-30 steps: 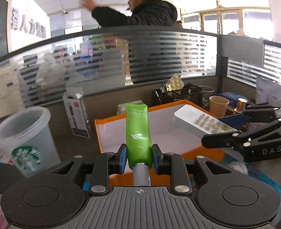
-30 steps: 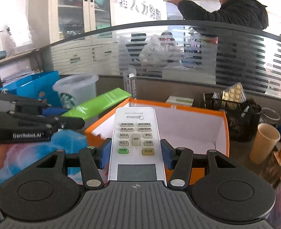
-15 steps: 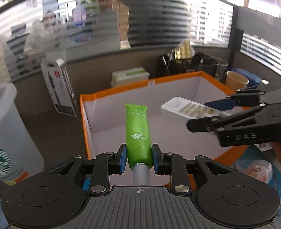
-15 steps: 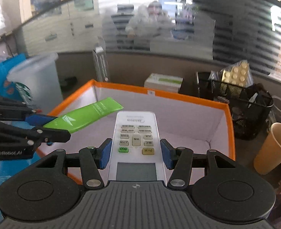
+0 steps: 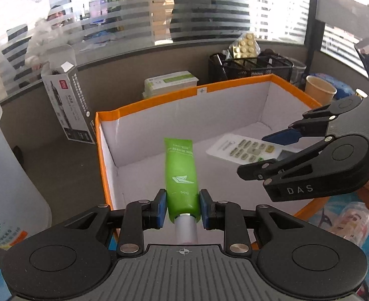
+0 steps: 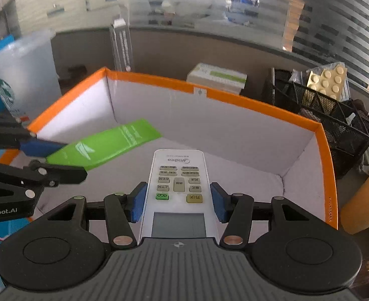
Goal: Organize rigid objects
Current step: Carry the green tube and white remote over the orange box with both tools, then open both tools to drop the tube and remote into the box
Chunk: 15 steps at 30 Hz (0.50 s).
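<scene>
While both grippers point down into the orange-rimmed white box [image 5: 234, 87], each carries one item over its interior. The left gripper [image 5: 180, 207] has its jaws clenched on the lower end of a green tube [image 5: 180, 170], just above the white cap, and the tube's flat crimped end points toward the far wall of the box. The right gripper [image 6: 178, 202] has its jaws clenched on a white Midea remote control [image 6: 178, 180], gripping it at both long edges beside the button pad, with the display end nearest the camera. In the right wrist view the tube [image 6: 104, 150] lies to the left of the remote, near it but apart. Whether either item touches the box floor cannot be told. Outside the box, a Starbucks cup [image 5: 6, 188] stands to the left on the table, a black mesh basket [image 6: 335, 115] holding blister packs stands behind the right corner, and a paper cup [image 6: 362, 200] stands at the right.
</scene>
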Available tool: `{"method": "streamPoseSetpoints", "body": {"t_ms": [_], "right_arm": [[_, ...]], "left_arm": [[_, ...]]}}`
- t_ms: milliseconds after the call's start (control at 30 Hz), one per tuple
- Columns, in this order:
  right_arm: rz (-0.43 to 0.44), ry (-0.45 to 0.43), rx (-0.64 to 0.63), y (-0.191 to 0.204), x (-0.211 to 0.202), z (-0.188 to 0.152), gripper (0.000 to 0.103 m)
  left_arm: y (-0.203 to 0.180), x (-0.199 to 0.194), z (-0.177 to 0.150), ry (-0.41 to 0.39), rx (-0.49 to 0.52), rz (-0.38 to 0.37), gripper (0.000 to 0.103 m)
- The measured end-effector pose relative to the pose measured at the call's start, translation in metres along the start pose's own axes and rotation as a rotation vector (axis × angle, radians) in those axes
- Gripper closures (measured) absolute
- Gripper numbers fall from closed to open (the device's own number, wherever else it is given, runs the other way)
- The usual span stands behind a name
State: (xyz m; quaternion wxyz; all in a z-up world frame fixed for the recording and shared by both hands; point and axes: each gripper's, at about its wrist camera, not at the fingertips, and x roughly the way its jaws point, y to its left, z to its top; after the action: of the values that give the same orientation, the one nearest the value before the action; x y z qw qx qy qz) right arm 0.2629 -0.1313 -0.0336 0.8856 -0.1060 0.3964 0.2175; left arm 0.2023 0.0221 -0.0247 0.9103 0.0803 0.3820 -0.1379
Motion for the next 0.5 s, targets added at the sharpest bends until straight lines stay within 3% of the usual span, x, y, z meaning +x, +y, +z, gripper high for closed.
{"method": "streamPoseSetpoints", "body": {"t_ms": [167,500], "right_arm": [[-0.014,0.096,-0.011,-0.001,0.011,0.001,0.052],[0.007,0.156,0.031,-0.005,0.018,0.002,0.052]], "left_arm": [[0.002,0.007,0.008,0.054,0.035,0.000,0.078],[-0.005,0.021,0.017,0.142,0.152,0.063,0.080]]}}
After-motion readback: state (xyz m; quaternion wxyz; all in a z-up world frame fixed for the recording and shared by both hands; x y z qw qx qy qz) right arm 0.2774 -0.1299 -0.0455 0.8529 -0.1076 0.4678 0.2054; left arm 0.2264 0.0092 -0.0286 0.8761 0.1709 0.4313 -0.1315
